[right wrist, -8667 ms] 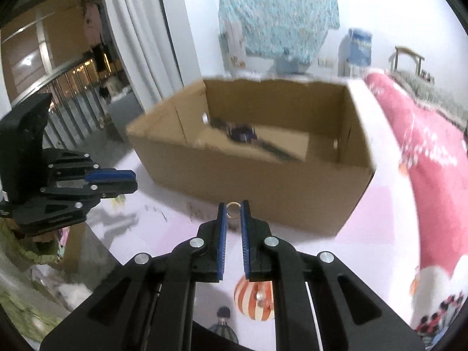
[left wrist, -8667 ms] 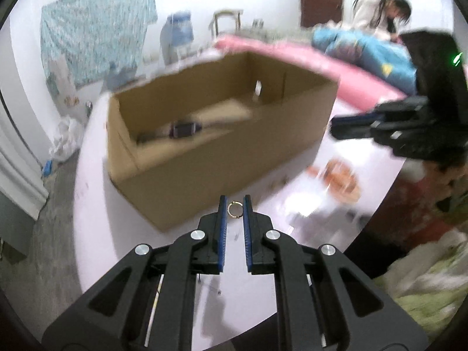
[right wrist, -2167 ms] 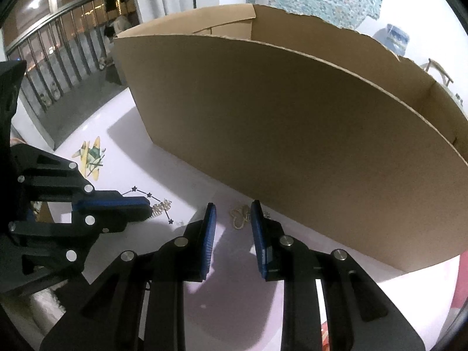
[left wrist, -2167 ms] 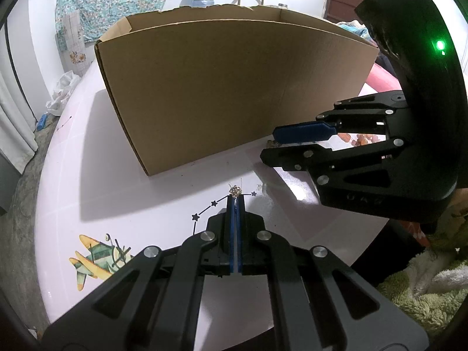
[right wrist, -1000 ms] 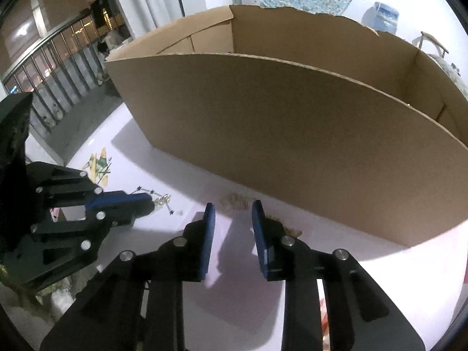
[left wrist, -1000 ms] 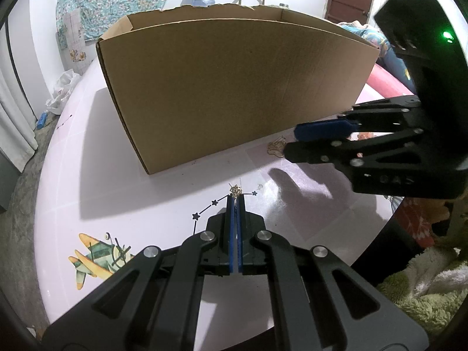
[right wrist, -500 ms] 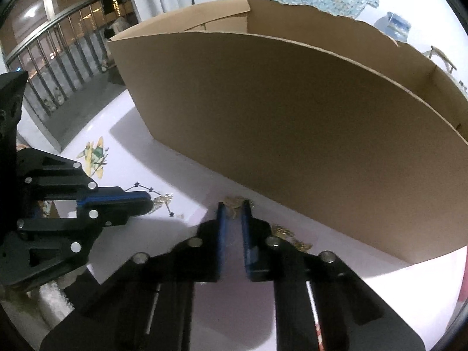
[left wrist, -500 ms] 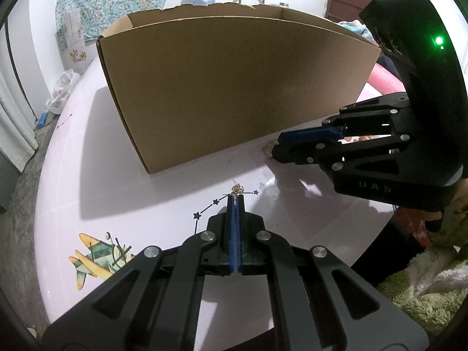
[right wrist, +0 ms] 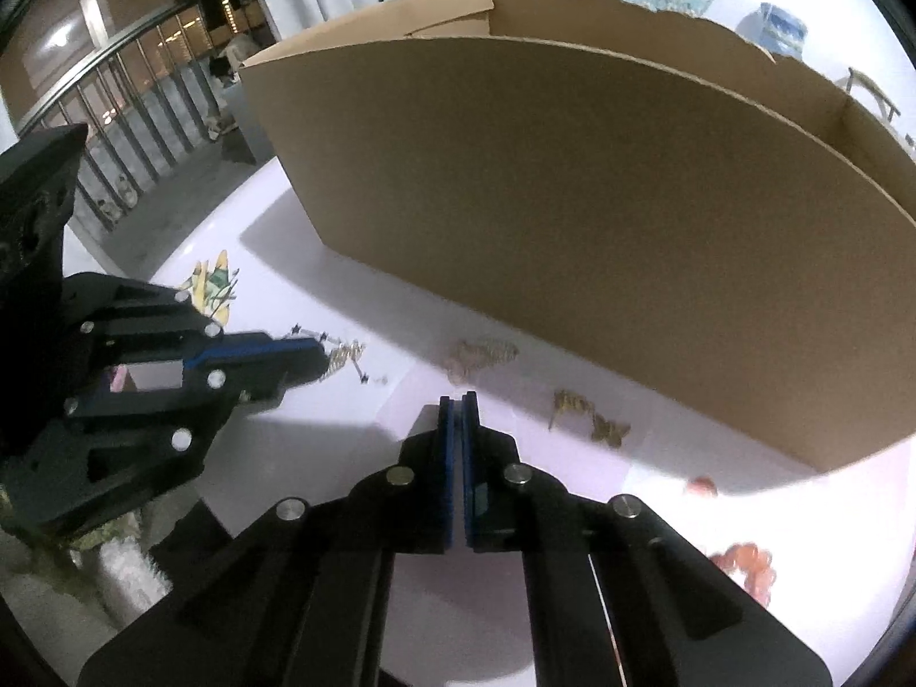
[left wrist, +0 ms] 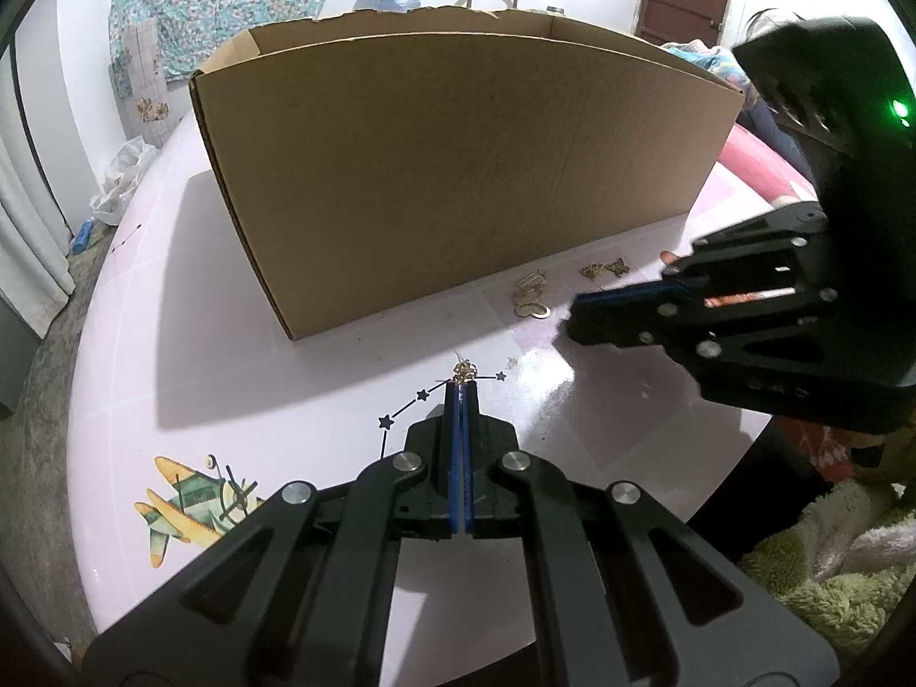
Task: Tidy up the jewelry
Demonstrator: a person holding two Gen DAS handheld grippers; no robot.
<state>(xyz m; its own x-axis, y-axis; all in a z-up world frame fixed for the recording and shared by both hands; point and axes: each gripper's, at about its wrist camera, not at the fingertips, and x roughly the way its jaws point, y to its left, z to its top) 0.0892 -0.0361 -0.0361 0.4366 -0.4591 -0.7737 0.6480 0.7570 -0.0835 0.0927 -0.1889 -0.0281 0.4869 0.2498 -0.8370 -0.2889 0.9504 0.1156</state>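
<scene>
Pinching one gold trinket (left wrist: 465, 369), left hand-held gripper (left wrist: 461, 386); right hand-held gripper (right wrist: 457, 399) clenched empty.

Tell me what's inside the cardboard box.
Only the cardboard box and the bare inner faces of its far walls show. Its front wall hides the floor, so any contents cannot be seen.

pink table (left wrist: 172, 297) under cardboard box (left wrist: 458, 172), scattered gold jewelry (left wrist: 532, 297)

A small gold earring (left wrist: 465, 369) sits pinched at the left gripper (left wrist: 461, 386) tip; more gold pieces (left wrist: 532, 297) lie beyond its right.
</scene>
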